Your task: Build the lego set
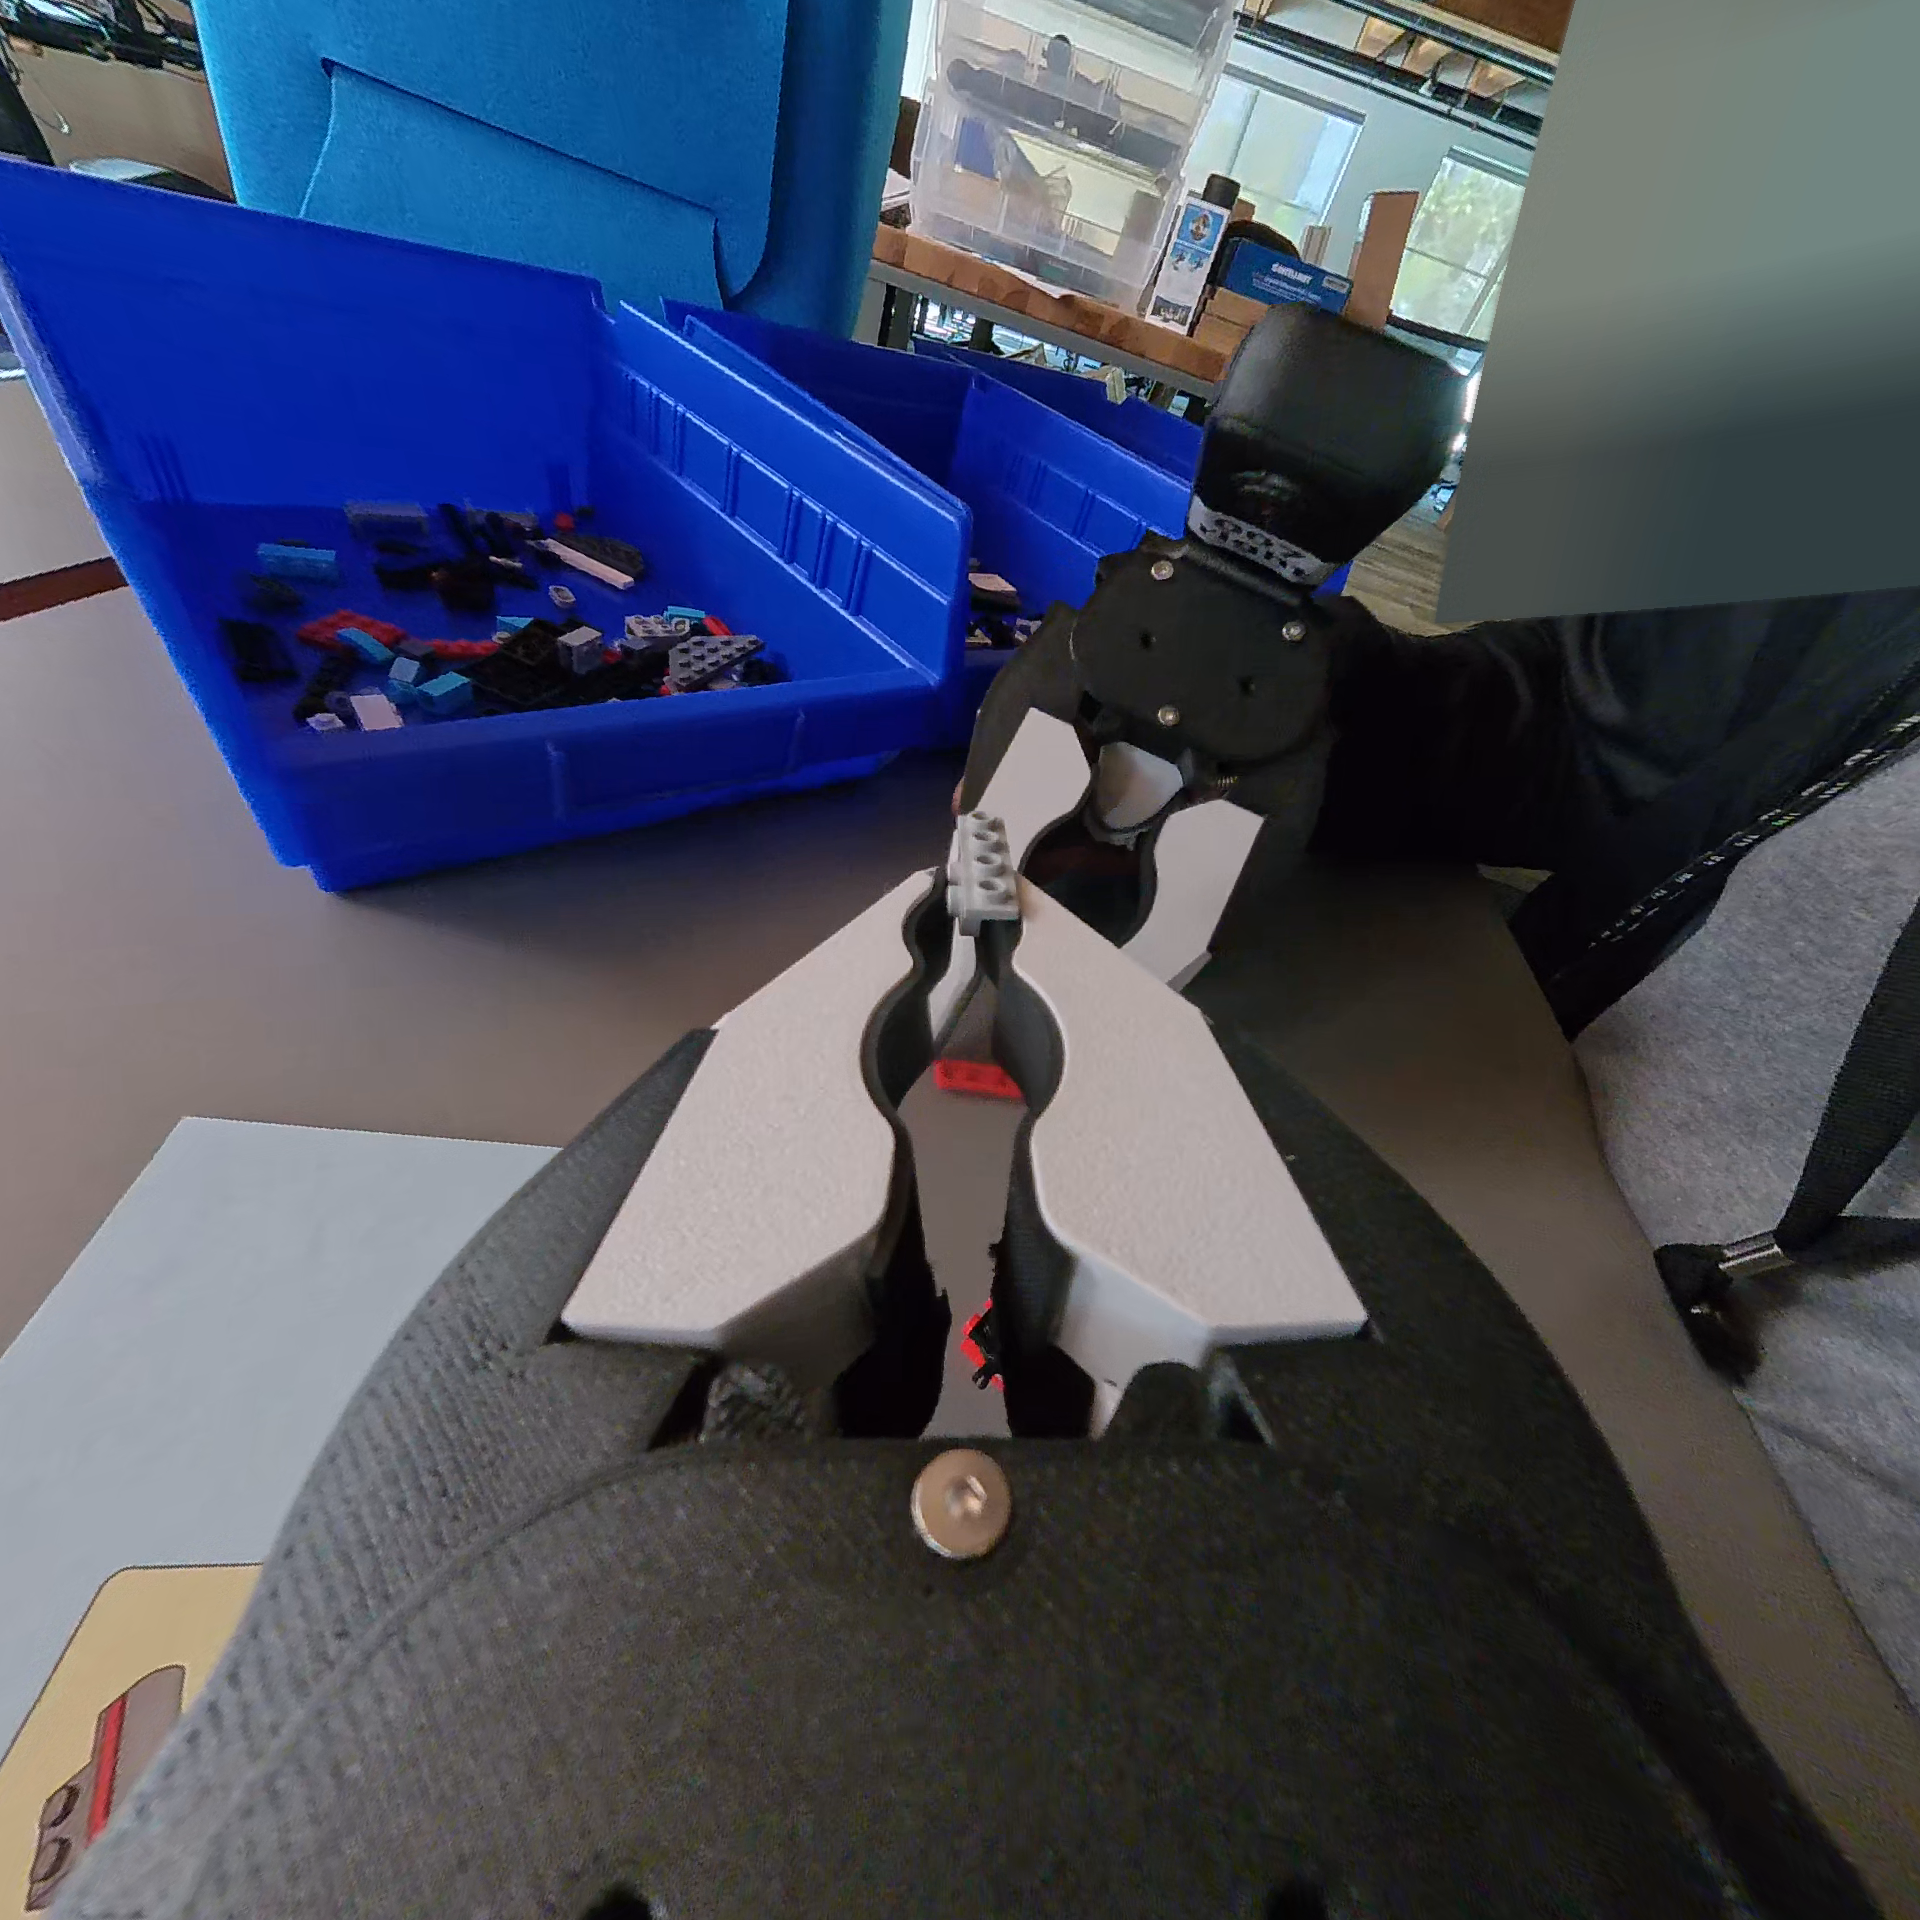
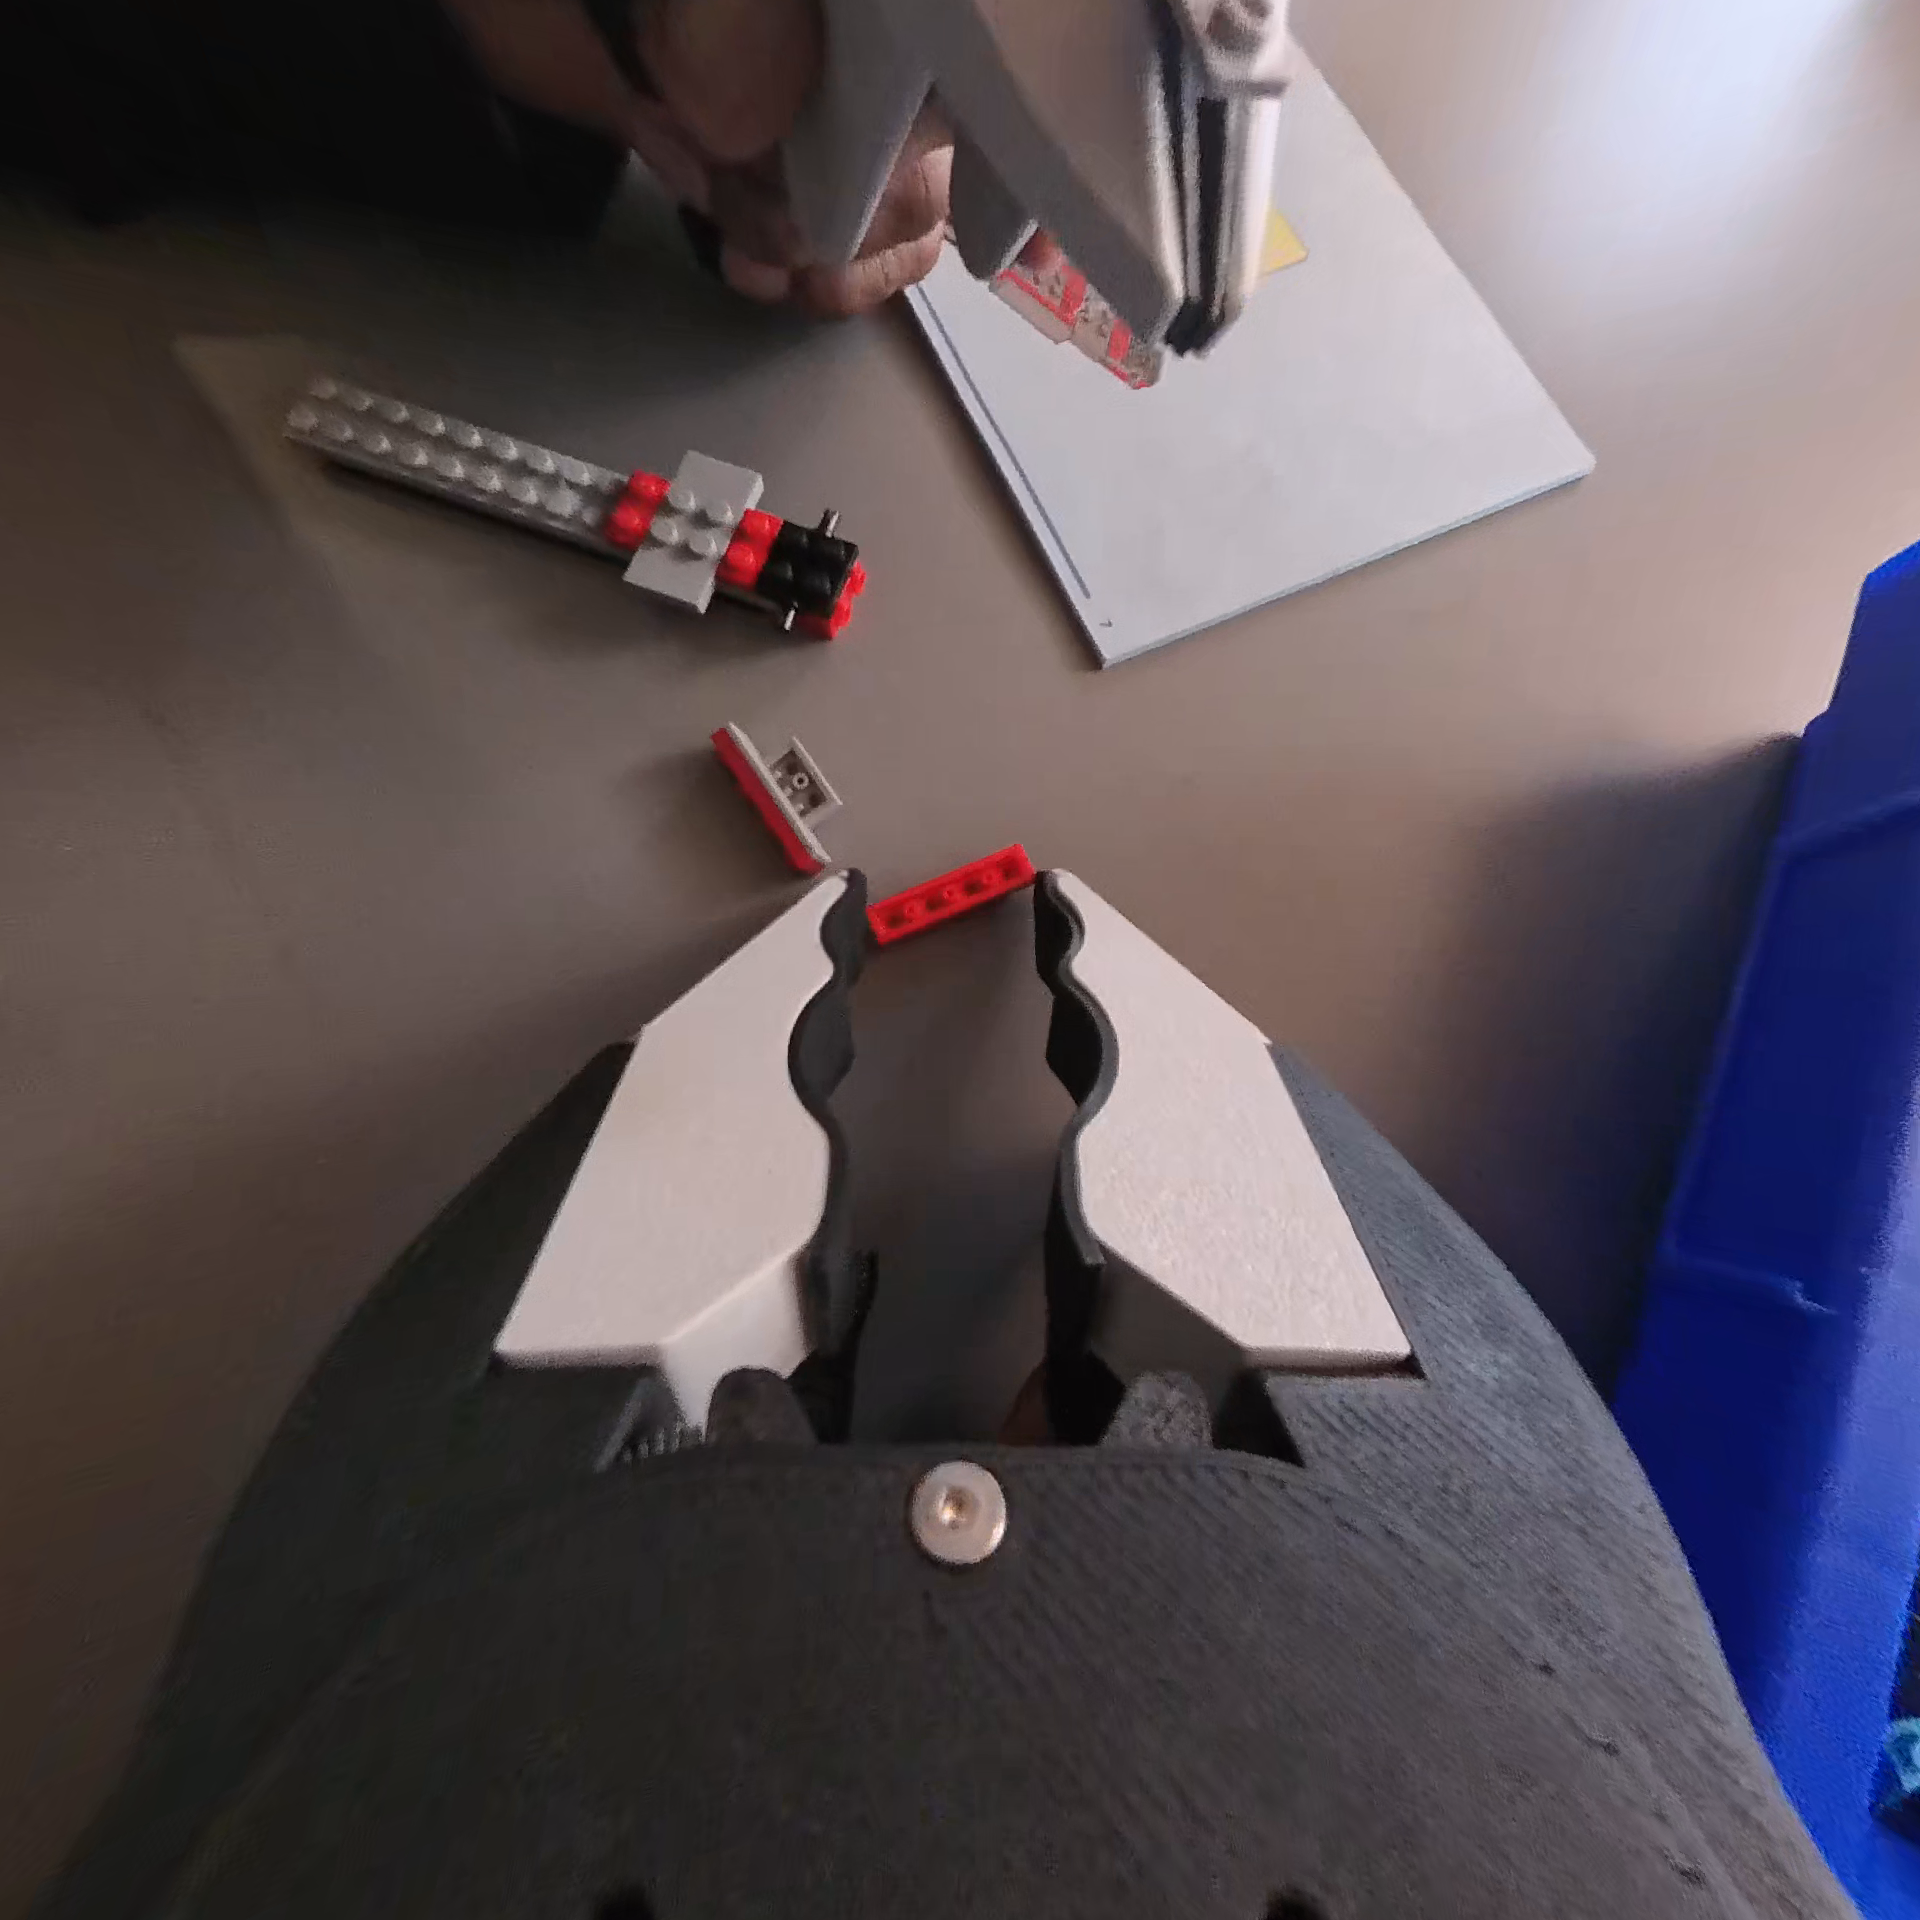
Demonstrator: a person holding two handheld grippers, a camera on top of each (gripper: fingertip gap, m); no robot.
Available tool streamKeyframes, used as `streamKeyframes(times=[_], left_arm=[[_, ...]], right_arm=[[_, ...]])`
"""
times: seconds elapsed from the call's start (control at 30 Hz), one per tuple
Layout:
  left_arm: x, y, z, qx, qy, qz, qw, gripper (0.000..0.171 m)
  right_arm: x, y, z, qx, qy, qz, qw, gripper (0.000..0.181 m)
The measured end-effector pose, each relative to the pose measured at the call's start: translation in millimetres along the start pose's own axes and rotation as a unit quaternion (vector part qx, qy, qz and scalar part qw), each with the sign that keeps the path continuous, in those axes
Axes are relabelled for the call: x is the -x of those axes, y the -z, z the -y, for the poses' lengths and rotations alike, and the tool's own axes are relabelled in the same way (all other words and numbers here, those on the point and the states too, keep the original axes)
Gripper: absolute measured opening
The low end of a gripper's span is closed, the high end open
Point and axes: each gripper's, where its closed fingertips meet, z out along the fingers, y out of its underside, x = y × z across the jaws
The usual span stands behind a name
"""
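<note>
1. Presently the left tongs [image 1: 971, 914] are clamped on a small light-grey studded plastic plate [image 1: 985, 868], held raised above the desk [image 1: 520, 987], seemingly ready for joining.
2. Right tongs [image 2: 948, 894] stand apart, straddling a small red plastic brick [image 2: 951, 891] lying on the desk between their tips; apparently about to grasp.
3. Partly built grey, red and black model [image 2: 582, 509] lies well apart.

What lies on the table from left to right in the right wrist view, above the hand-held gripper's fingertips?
Long grey build → small grey-red piece → red plate → booklet → blue bin.
</note>
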Motion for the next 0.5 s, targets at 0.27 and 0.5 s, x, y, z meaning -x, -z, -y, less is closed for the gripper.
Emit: streamKeyframes(times=[0.27,0.5], left_arm=[[0.3,0.9,0.9,-0.003,0.002,0.0,1.0,0.002],[0.5,0.5,0.3,-0.002,0.002,0.0,1.0,0.002]], right_arm=[[-15.9,40.7,43.6,-0.157,-0.083,0.023,0.984,0.037],[-20.4,44.2,35.5,-0.134,-0.074,0.002,0.988,0.042]])
